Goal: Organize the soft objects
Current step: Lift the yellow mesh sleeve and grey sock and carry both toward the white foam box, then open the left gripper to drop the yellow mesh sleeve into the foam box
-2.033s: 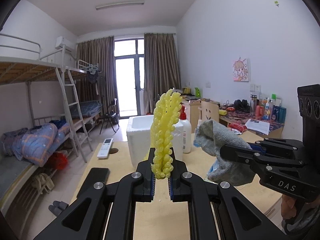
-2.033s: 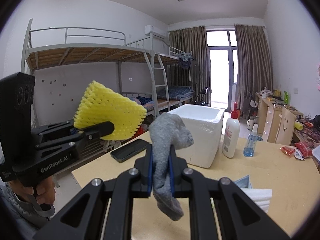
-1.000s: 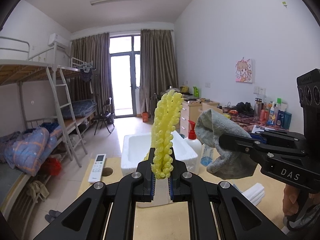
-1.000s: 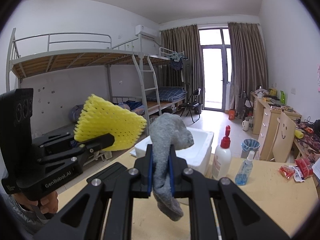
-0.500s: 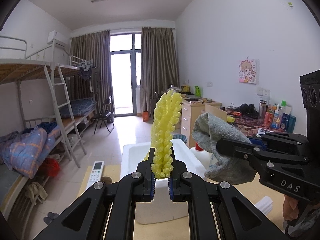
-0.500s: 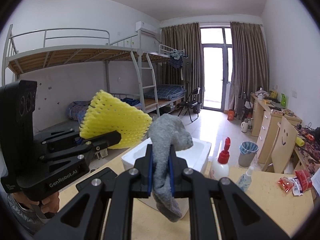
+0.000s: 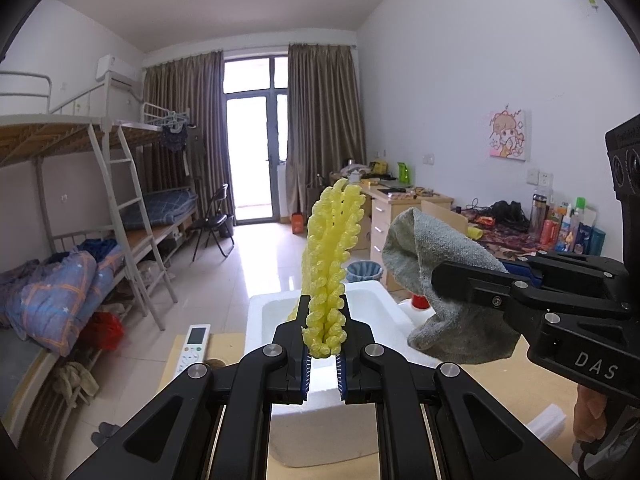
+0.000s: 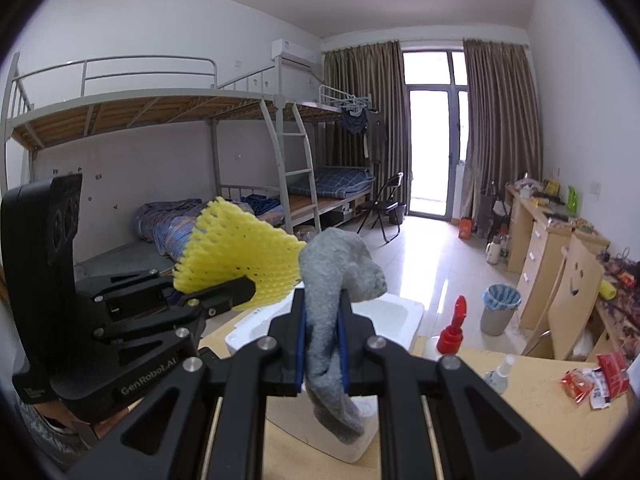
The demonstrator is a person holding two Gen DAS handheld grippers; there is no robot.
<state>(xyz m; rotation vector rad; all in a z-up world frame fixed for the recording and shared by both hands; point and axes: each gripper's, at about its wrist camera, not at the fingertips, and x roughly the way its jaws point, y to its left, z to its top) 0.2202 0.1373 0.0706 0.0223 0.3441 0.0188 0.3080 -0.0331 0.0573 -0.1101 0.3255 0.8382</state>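
A dorm room with bunk beds (image 8: 168, 120) and a wooden table (image 8: 540, 420) at the frame's bottom. Compared with earlier, the white foam box (image 7: 372, 316) sits closer, directly below both grippers. The left gripper (image 7: 323, 364) pinches a yellow foam net (image 7: 332, 256), standing upright. The right gripper (image 8: 322, 344) clamps a grey sock (image 8: 332, 280), probably hanging lengthwise.
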